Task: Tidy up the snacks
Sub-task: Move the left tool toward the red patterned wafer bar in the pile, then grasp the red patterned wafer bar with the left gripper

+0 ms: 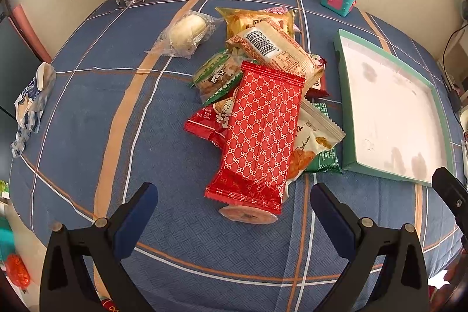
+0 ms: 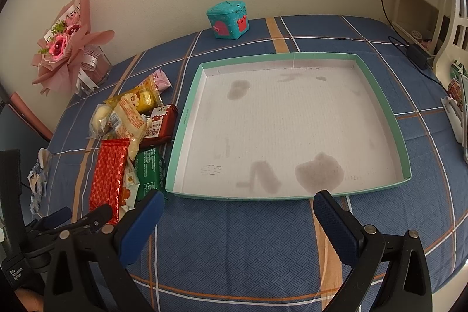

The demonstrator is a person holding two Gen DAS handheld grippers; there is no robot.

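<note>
Fingers spread wide on left gripper [image 1: 234, 205] & right gripper [image 2: 238, 211], both empty, hovering low. Left faces red wafer pack [image 1: 260, 133] topping snack pile [image 1: 257, 95], prob. first pick. Right faces green tray [image 2: 187, 119], empty, beside pile, likely the destination. Only left view shows clear-wrapped bun [image 1: 187, 32] lying apart.

Snack packets in the pile [image 1: 257, 107]: about ten that can be told apart — overlaps hide any others
Red patterned packets [image 1: 260, 133]: one
Clear-wrapped pastries [image 1: 187, 32]: one, lying apart from the pile
Round biscuits [image 1: 248, 215]: one, at the red packet's near end
Trays [image 2: 187, 119]: one — green rim, white inside
Teal boxes [image 2: 228, 19]: one
Bouquets [image 2: 68, 48]: one
Crumpled wrappers [image 1: 30, 104]: one
</note>
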